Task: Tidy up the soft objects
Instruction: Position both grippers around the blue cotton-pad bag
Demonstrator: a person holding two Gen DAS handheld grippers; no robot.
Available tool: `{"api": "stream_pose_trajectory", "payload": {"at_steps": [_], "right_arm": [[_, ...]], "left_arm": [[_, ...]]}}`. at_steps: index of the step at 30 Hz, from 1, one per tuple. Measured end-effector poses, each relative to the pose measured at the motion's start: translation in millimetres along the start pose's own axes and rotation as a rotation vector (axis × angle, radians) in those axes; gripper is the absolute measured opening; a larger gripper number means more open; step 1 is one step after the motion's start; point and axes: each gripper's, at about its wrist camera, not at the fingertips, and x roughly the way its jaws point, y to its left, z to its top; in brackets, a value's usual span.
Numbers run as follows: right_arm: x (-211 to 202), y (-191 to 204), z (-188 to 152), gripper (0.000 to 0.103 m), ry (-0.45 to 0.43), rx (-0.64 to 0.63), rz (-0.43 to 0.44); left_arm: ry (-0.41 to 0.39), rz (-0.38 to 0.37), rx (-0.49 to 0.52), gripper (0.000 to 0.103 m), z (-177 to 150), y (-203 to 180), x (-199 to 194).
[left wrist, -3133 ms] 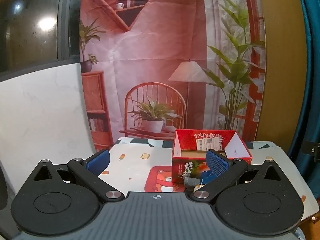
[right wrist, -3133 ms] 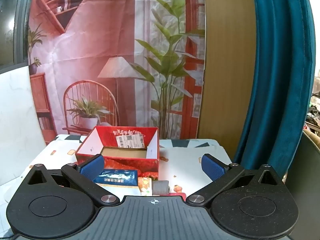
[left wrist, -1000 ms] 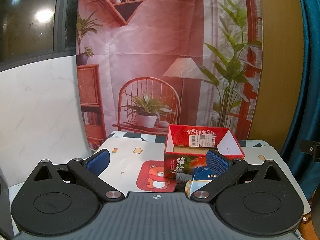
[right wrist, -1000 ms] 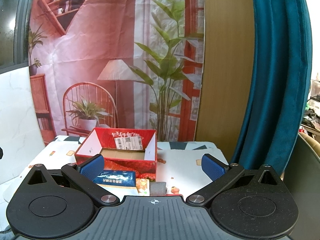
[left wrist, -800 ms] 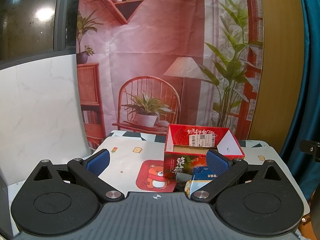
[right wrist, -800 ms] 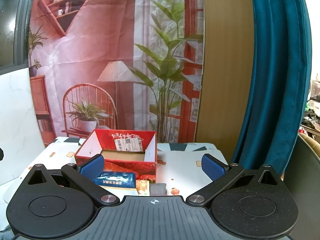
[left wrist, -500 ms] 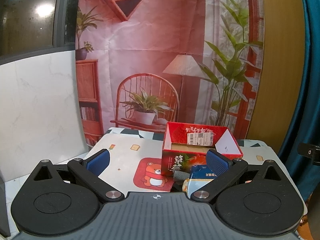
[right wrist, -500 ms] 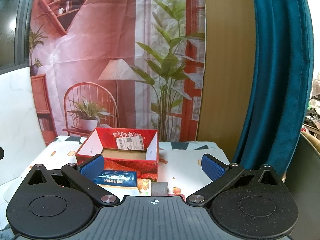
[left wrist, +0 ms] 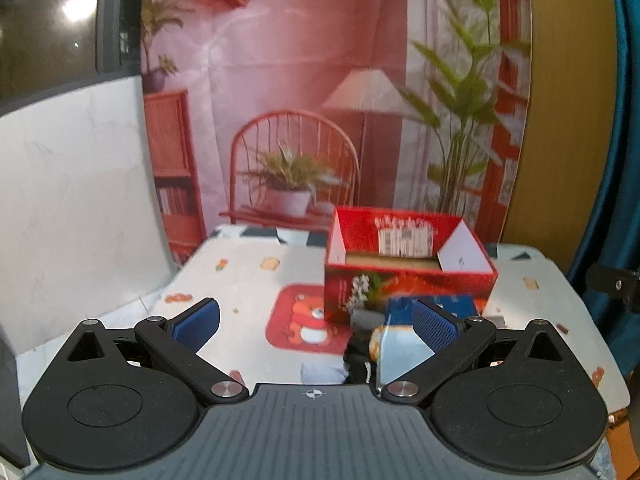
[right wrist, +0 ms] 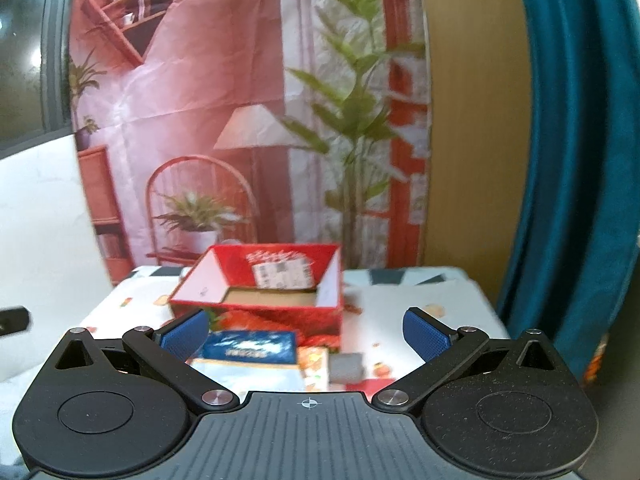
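Note:
An open red cardboard box [left wrist: 408, 276] [right wrist: 264, 300] stands on the table with nothing showing inside. In front of it lies a blue and white soft pack [right wrist: 250, 350] [left wrist: 400, 350], a small grey roll [right wrist: 346, 366] [left wrist: 366, 318] and a dark soft item [left wrist: 356, 360]. My left gripper [left wrist: 316, 322] is open and held above the table, short of the pile. My right gripper [right wrist: 306, 330] is open too, with the pile low between its fingers. Neither holds anything.
The table [left wrist: 240, 280] has a white cloth printed with a red bear patch [left wrist: 300, 324]. A printed backdrop [left wrist: 320, 80] hangs behind, a white wall panel [left wrist: 80, 200] at the left and a teal curtain [right wrist: 572, 160] at the right.
Both grippers have come nearer the table and tipped down a little. The box and the pile now look larger. Both views are blurred by motion.

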Motion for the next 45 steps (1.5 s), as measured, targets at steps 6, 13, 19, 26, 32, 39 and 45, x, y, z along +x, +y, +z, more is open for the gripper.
{"api": "stream_pose_trajectory", "payload": {"at_steps": [6,13,19,26,32,39,45], "right_arm": [[39,-8,-16,0.103,-0.013,-0.012,0.034],[99,-12,-40,0.103,0.07,-0.047,0.035],[152,-12,-54,0.103,0.171,-0.045,0.048],[194,-20,-71,0.102,0.201,-0.05,0.065],[213,-24,-78,0.097,0.257,-0.03,0.117],[225,-22,-67,0.091,0.269,-0.045,0.15],[236,-19,-51,0.087,0.271,-0.078,0.174]], "left_arm": [[0.034,-0.002,0.013,0.103,-10,-5,52],[0.078,-0.012,0.029,0.103,-19,-11,115],[0.1,-0.028,0.058,0.103,-24,-20,161],[0.143,-0.104,0.08,0.102,-32,-34,192],[0.187,-0.166,0.059,0.094,-31,-34,209],[0.167,-0.24,0.071,0.083,-12,-36,217],[0.163,-0.28,0.07,0.079,-6,-42,223]]}}
